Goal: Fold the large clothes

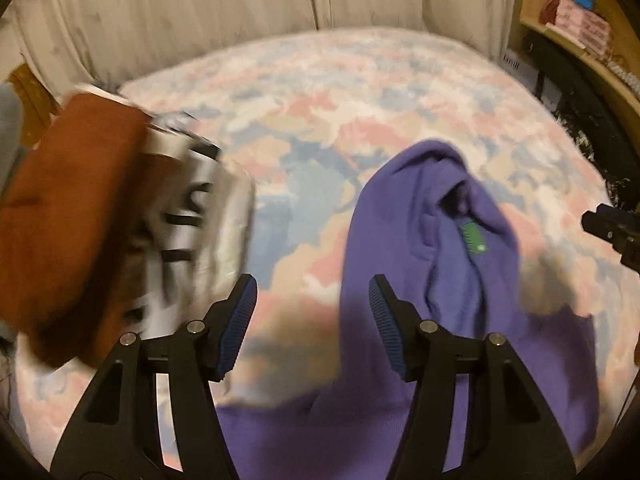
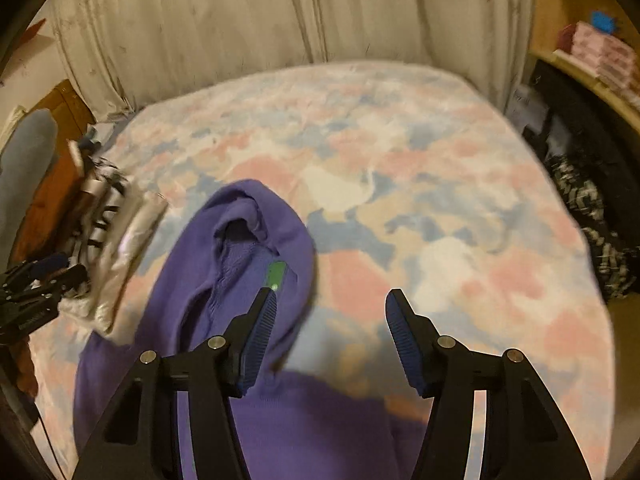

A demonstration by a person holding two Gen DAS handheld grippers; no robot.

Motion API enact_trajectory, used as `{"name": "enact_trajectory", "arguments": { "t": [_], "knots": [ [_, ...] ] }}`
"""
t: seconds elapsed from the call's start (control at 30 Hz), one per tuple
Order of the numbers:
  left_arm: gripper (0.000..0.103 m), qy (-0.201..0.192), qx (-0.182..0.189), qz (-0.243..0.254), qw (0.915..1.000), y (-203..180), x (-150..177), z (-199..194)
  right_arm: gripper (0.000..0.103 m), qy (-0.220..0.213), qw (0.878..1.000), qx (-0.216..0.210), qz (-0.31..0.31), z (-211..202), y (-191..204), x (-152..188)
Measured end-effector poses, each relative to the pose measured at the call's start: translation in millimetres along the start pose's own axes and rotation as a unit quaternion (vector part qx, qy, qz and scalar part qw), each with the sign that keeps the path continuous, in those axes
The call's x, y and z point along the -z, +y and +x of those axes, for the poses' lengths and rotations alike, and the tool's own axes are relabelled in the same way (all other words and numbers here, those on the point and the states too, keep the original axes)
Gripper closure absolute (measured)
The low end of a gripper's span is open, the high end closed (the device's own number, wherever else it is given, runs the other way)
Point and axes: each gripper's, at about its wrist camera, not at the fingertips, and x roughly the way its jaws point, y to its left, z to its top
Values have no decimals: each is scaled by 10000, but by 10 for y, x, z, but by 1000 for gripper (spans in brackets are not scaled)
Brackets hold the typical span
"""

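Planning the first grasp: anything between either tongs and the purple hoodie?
Nothing visible. Left tongs and right tongs hang open right over the purple hoodie; the folded stack lies off to its left.

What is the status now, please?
Left tool open, right tool open, both empty. Purple hoodie unfolded on bed. Folded clothes pile lies left.

The hoodie (image 1: pixel 404 240) (image 2: pixel 248 240) was a solid violet-purple, with a bright green label (image 1: pixel 474 238) (image 2: pixel 277 274) inside its neck. The bedspread (image 1: pixel 320 112) (image 2: pixel 400 168) beneath it carried a blotchy pattern of pink, pale blue, cream and white. At the bedspread's left edge lay a rust-brown garment (image 1: pixel 72 216) and a silvery-grey one with black stripes (image 1: pixel 192 216) (image 2: pixel 116 216). The curtain (image 1: pixel 200 4) (image 2: pixel 240 20) beyond the far edge was off-white. Both grippers (image 1: pixel 312 300) (image 2: pixel 330 312) were black with blue ribbed pads (image 1: pixel 240 320) (image 2: pixel 404 336).
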Motion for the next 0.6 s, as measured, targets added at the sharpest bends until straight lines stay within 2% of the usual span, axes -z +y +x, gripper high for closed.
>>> {"name": "enact_trajectory", "arguments": {
  "t": [0.13, 0.23, 0.33, 0.4, 0.43, 0.47, 0.5, 0.53, 0.6],
  "knots": [
    [48, 321, 134, -15, 9994, -45, -43, 709, 45, 313, 9994, -147, 89, 719, 53, -10],
    [48, 521, 185, -41, 9985, -114, 7, 1085, 45, 458, 9988, -163, 91, 1123, 102, 49],
    [47, 654, 400, -74, 9970, -145, 20, 1401, 47, 523, 9985, -167, 81, 1447, 172, 61],
    [48, 664, 542, -89, 9963, -149, 24, 1503, 56, 543, 9982, -243, 116, 1648, 185, 26],
    [49, 661, 662, -137, 9955, -145, 13, 1553, 68, 552, 9980, -281, 139, 1714, 218, 85],
    [62, 640, 749, -176, 9950, -144, 4, 1567, 74, 560, 9977, -350, 171, 1798, 223, 95],
    [86, 615, 932, -228, 9935, -140, -10, 1575, 80, 556, 9976, -373, 168, 1838, 229, 91],
    [95, 606, 1112, -280, 9916, -142, -22, 1558, 86, 521, 9979, -352, 144, 1883, 241, 97],
    [100, 490, 996, -269, 9935, -169, -48, 1478, 89, 412, 9988, -252, -8, 1861, 270, 104]
  ]
}}
